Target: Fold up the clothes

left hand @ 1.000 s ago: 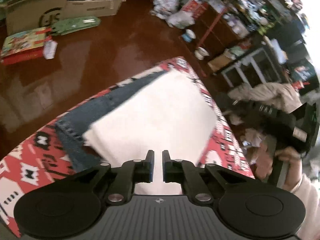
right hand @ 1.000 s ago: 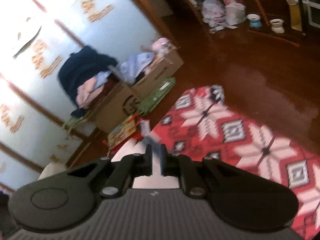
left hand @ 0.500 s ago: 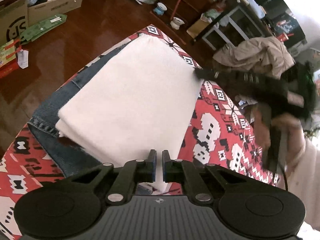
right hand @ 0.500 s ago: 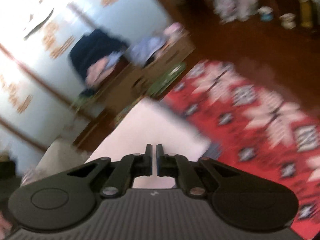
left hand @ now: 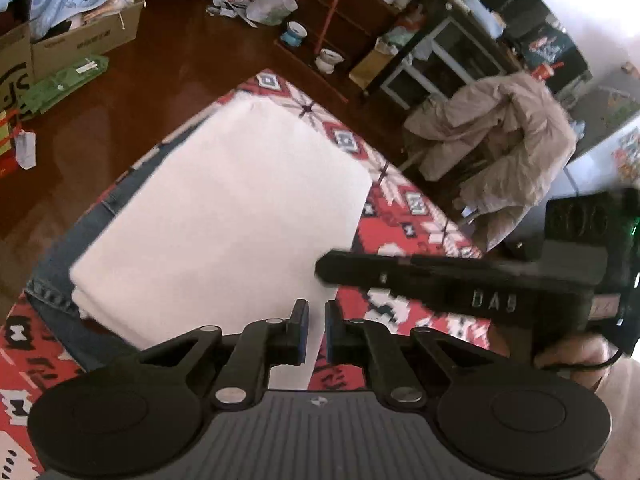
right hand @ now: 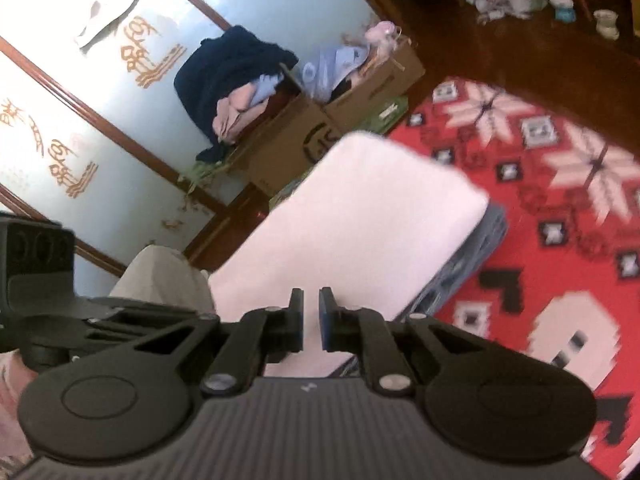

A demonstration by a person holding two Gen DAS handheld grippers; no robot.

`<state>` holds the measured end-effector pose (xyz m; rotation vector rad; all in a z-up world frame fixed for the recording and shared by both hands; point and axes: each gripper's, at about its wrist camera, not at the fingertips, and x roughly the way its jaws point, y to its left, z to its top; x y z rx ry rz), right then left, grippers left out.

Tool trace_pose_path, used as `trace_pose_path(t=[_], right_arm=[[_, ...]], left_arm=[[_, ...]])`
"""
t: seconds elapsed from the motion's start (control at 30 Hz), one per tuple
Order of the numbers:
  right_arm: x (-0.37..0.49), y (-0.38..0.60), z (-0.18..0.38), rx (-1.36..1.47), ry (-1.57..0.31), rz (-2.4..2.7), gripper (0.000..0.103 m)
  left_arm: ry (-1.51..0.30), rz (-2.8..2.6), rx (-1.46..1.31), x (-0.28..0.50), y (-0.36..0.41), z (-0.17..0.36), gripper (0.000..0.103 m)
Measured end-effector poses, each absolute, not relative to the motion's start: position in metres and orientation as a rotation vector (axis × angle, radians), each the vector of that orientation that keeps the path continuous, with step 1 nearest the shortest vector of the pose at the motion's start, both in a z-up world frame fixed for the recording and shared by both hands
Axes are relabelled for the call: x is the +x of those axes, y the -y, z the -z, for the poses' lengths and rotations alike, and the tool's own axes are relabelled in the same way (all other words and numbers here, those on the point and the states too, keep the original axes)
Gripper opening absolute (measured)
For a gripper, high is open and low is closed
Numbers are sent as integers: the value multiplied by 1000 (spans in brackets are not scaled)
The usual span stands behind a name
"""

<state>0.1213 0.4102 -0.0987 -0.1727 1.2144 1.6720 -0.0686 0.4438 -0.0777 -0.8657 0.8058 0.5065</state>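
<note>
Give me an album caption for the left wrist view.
Shut left gripper above a folded white cloth on jeans.

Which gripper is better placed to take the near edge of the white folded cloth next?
Left, probably. The left gripper sits right over the white folded cloth's near edge, jaws shut and empty. The right gripper comes in sideways over its right-hand edge.

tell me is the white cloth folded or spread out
Folded. The white cloth lies as a thick, neat rectangle with layered edges at its corner, on top of the jeans on the red patterned cover.

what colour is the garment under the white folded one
Blue denim, peeking out beneath the white garment; clearest in the left wrist view.
</note>
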Motion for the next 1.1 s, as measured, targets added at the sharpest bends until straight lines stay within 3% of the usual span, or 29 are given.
trace_pose_path(t=[0.07,0.23,0.27,0.5,0.53,0.57,0.63,0.73,1.0,1.03,1.1], right_arm=[[133,-415,102,-162,-1197,-1655,2],[182,-436,107,-119,-1121,-1556,2],[191,-439,109,-113,-1105,-1523,10],[225,-436,97,-77,-1024,-1431,12],[220,-432,93,-83,-1014,-1428,15],[214,-427,90,-90,-1003,-1424,25],[199,-415,81,-101,-984,-1411,28],[171,-396,71,-117,-960,-1391,32],[88,-327,61,-117,-832,-1341,72],[77,-318,61,-117,-821,-1320,78],[52,-295,58,-102,-800,-1273,81]], left_arm=[[-813,-526,-878,-75,-440,80,6],[-818,-561,-918,-94,-435,78,6],[-824,-563,-917,-96,-434,76,6],[-810,-530,-858,-107,-424,58,7],[-799,-522,-842,-108,-423,56,8],[-789,-517,-822,-109,-421,54,10],[-767,-511,-775,-113,-418,50,24],[-729,-498,-723,-123,-414,50,31],[-650,-481,-589,-161,-391,59,46],[-637,-483,-572,-166,-387,58,50],[-611,-488,-536,-177,-378,57,61]])
